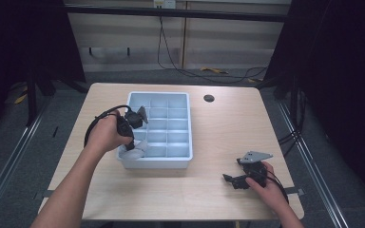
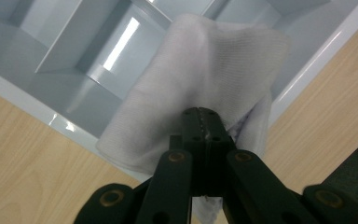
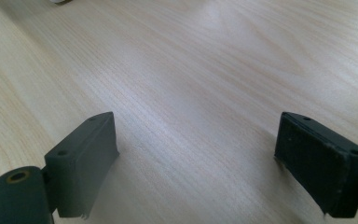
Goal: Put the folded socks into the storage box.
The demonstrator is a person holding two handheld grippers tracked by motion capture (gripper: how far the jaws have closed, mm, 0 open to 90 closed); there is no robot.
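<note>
Left gripper (image 2: pixel 202 114) is down at the near-left corner of the pale blue divided tray (image 1: pixel 183 156), jaws clamped tight on a white cloth (image 2: pixel 200 74). From the left gripper view, the cloth bunches up over the tray's corner rim and drapes across the outer edge, with part of it hanging toward the wooden worktop (image 1: pixel 218 190). In the high view, the left hand (image 1: pixel 105 134) wraps the gripper body right beside the tray's left wall, cloth (image 1: pixel 138 148) showing at that front corner compartment. Over at the near right, well apart from the tray, the right gripper (image 1: pixel 228 179) rests low on the worktop, jaws spread wide with bare wood between them.
</note>
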